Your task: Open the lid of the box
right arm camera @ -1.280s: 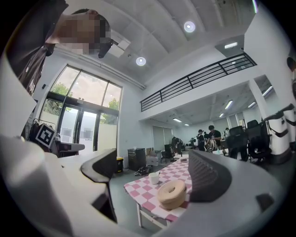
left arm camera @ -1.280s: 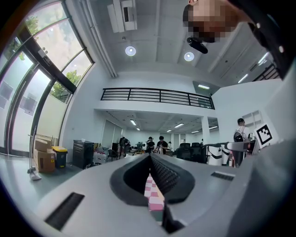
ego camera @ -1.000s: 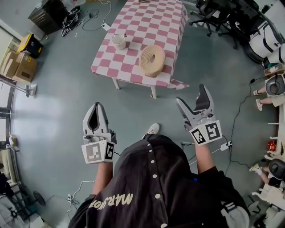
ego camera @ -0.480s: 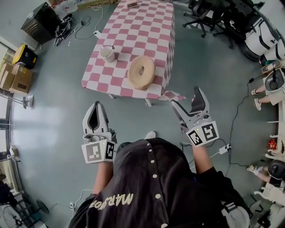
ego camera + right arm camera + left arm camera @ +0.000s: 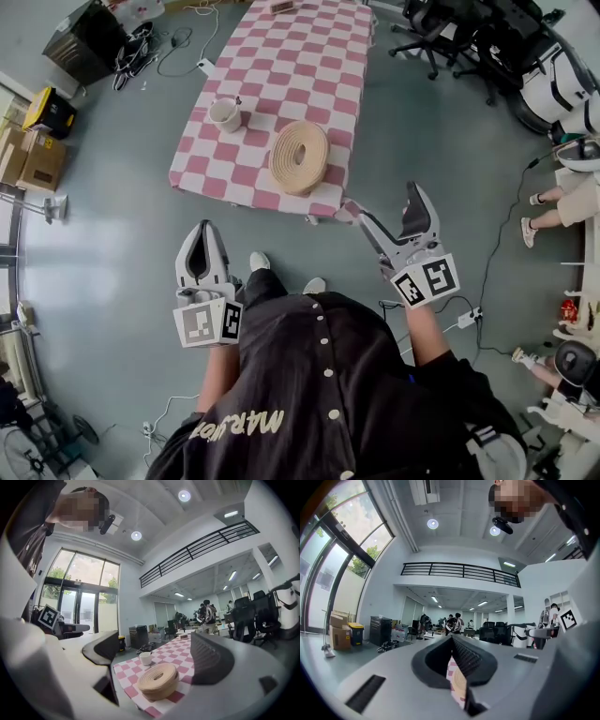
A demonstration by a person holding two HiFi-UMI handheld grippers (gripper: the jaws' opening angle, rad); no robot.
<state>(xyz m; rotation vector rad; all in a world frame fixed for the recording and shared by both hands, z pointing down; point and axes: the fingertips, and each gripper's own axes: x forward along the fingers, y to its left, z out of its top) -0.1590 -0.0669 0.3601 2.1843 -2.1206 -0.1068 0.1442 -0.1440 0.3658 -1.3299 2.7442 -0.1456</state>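
1. Looking down, I see the round tan box (image 5: 299,157) near the front edge of the checked worktop (image 5: 281,56), ahead of my left tongs (image 5: 199,232) and right tongs (image 5: 385,201).
2. Left tongs (image 5: 453,642): pinched narrow, empty.
3. Right tongs (image 5: 157,648): spread wide, empty, box beyond them.

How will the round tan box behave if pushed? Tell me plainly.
The round tan box lies flat and wide, so it would probably slide rather than tip. It sits near the edge of the table, so a hard push could send it off.
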